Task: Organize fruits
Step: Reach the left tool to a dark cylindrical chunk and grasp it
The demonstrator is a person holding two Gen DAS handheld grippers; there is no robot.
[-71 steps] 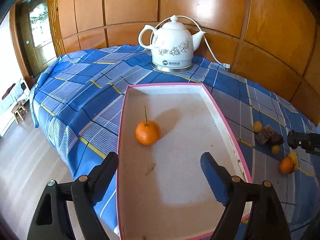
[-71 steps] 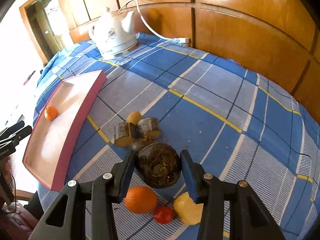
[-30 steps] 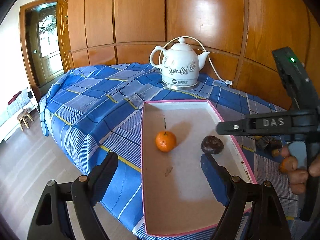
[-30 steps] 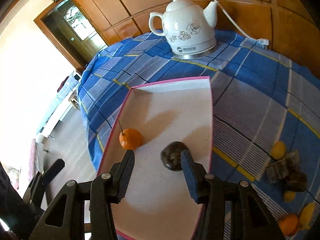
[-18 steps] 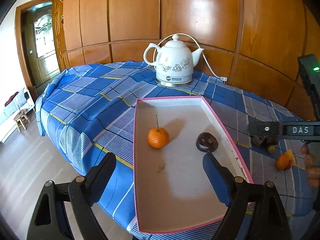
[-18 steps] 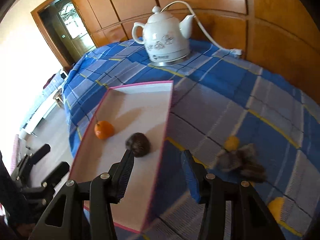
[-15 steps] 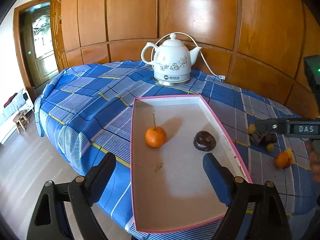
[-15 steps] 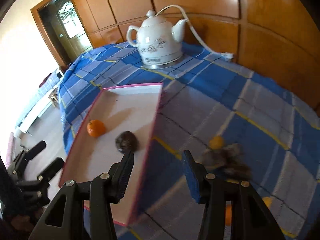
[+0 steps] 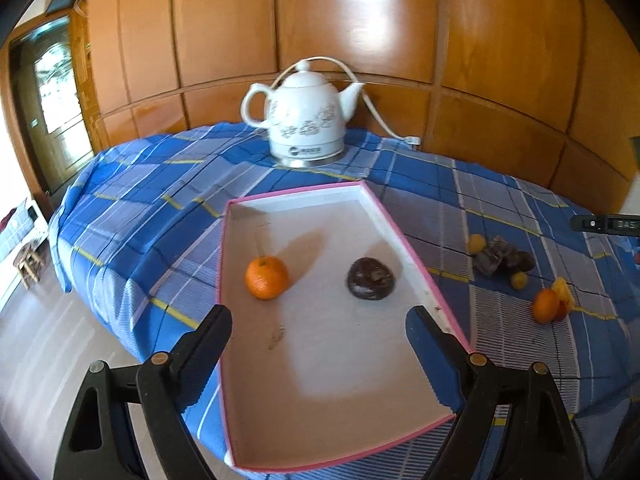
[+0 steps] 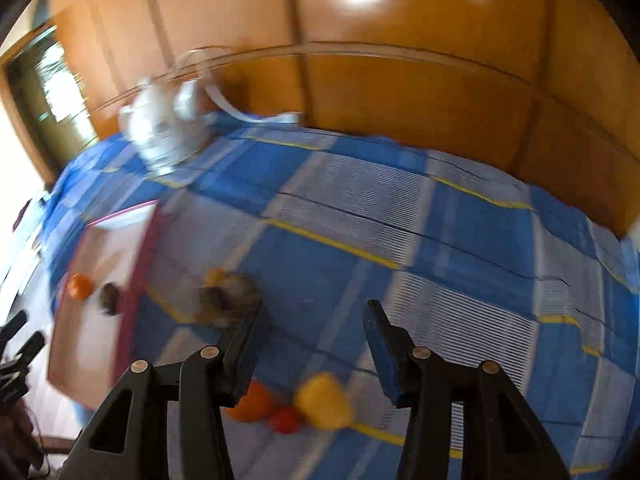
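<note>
Tray [image 9: 304, 420] holds an orange [image 9: 267, 277] and a dark fruit [image 9: 371, 279]; left gripper [image 9: 316, 330] and right gripper [image 10: 312, 324] both gape wide, empty.

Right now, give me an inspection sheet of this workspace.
Surface: blue plaid tablecloth over the table.
Job's things: pink-rimmed tray holds a mandarin and a dark round fruit, apart; orange fruit, small yellow fruits and dark brown pieces lie loose on the cloth.
Clutter: white electric kettle.
Grippers: left gripper open, empty; right gripper open, empty.
Cables: kettle cord to the wall.
Surroundings: wood panelling, door.
</note>
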